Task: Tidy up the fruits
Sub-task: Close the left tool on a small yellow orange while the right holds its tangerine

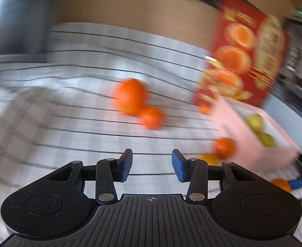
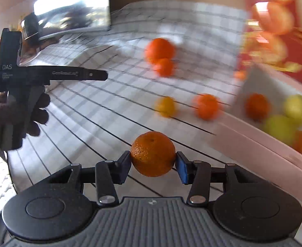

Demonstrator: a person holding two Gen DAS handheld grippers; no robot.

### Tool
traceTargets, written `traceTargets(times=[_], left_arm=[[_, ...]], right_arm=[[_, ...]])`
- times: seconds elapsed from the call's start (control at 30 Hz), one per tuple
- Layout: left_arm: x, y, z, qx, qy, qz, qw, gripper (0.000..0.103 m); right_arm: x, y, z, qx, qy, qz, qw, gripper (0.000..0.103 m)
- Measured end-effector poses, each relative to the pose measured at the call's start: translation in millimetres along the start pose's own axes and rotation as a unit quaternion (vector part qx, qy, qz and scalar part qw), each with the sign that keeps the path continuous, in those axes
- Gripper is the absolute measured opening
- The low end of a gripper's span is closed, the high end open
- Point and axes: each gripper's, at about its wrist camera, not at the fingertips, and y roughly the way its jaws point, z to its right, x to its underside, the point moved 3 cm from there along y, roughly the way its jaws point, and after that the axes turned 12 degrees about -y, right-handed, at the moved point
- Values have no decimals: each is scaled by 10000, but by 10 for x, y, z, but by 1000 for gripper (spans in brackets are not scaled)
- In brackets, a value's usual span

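- Two grippers are in play: my right gripper (image 2: 153,162) has its blue pads pressed on either side of an orange (image 2: 153,154), which hangs clear above the checked tablecloth (image 2: 93,111).
- I judge that grip across the fruit's widest part is what keeps a round, slick-skinned thing from rolling out during the carry.
- My left gripper (image 1: 152,165) stands part-way apart with nothing between its pads, hovering over the cloth; in the right wrist view a hand (image 2: 25,113) grips its handle off to the left.
- Loose fruit lies ahead: a large orange touching a smaller one (image 1: 130,98), another orange (image 1: 225,147) just beside the pink bin (image 1: 233,121), and a yellowish fruit (image 2: 165,106) near it.
- Inside the bin I see yellow-green fruits (image 2: 282,126) and an orange (image 2: 256,106) already resting there, so I take it as the collection point.
- A red printed box (image 1: 245,47) stands behind the bin; whether it touches the bin is lost in blur.
- Next, I think, the held orange goes over the near rim of the bin, low enough not to bounce.
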Motion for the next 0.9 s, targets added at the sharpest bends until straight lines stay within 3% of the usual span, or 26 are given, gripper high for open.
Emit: traceTargets(times=[0.1,0.2,0.27,0.37,0.5,0.77,0.9], left_arm=[[35,160,339,287,225,-159,9992,47],[76,299,652,260,416,-181,9986,47],[107,382,806,28,608,-168,9980,47],[171,508,968,-335,1013,-193,9941,48],[237,596,979,-684,1149,-317,9905,48],[312,671,828,-738,901,-658,9910,48],[340,652,817,-693,921,-593,9916,45]], right_arm=[[310,-294,272,222,369,124,9990,46],[530,-451,458,672,481,159,9965,46],[638,-517,544,942,441,148,9945,46],[728,-547,630,915,552,150,9942,47],[811,-555,716,861,638,149,9941,47],[818,-407,632,846,603,7,9946,47],[778,-349,543,799,486,-14,9956,47]])
